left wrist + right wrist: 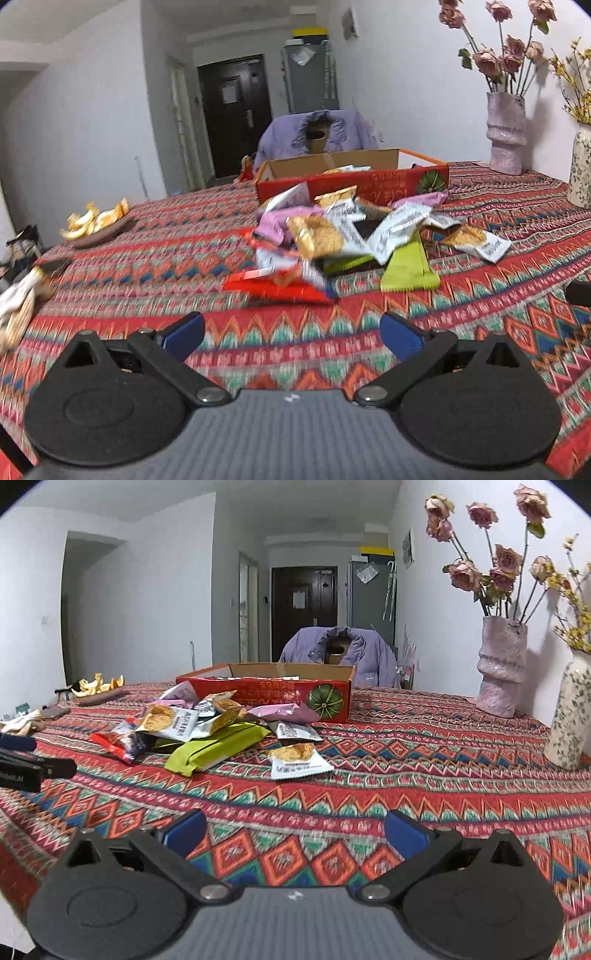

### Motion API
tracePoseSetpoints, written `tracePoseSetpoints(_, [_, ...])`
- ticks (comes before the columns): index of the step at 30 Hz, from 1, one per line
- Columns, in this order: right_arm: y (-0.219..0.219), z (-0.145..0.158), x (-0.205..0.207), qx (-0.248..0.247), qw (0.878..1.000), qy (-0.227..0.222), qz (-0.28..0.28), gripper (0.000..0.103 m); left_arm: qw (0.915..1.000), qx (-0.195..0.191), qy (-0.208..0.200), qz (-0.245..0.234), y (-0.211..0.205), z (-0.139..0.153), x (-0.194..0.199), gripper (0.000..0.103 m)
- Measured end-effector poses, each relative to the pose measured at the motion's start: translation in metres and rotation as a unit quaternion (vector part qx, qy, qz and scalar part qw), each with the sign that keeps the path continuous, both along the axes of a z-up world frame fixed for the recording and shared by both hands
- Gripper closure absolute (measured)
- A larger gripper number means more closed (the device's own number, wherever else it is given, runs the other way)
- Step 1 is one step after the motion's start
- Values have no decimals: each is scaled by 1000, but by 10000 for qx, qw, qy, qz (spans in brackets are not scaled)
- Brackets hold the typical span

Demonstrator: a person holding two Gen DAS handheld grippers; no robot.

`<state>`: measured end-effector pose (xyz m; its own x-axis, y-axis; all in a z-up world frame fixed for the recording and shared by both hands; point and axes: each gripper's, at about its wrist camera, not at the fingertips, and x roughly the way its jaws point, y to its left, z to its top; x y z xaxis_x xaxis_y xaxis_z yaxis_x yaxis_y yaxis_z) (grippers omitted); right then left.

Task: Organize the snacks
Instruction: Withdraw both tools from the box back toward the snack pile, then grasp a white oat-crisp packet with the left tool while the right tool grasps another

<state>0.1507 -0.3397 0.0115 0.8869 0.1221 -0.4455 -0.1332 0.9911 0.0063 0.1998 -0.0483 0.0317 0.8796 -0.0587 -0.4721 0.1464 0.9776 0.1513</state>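
Far left sits a plate of peel point(96, 225) on the patterned cloth point(147, 258), well apart from the job. The left gripper point(291, 332) hovers with jaws spread and empty, facing the snack pile point(332, 236) — red, green, white and pink packets heaped just in front of the red box point(354, 181). The right gripper point(293, 830) is likewise spread and empty. One white packet point(297, 762) lies apart. A few packets seem already boxed — most remain outside, so the work looks barely begun. Vases point(502, 668) stand right.
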Motion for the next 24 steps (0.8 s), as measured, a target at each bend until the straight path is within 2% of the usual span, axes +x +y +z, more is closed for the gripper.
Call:
tracePoseSetpoints(3, [1, 3, 23, -111, 9998, 180, 12, 3, 9999, 129, 27, -102, -3, 4, 28, 0])
tracePoseSetpoints(7, [1, 4, 54, -103, 9989, 467, 16, 12, 9982, 437, 86, -395, -11, 4, 63, 0])
tracePoseSetpoints(12, [0, 3, 89, 49, 9976, 681, 114, 19, 9898, 996, 197, -998, -22, 0, 103, 0])
tracePoseSetpoints(16, [2, 1, 115, 167, 9966, 795, 137, 21, 9823, 1134, 440, -1422, -31, -1, 130, 1])
tracePoseSetpoints(19, [4, -1, 133, 239, 9955, 892, 196, 23, 9742, 1269, 668, -1744, -38, -3, 146, 3])
tracePoseSetpoints(24, [8, -9, 156, 218, 9938, 1051, 275, 28, 9488, 1990, 562, -2387, -47, -8, 162, 4])
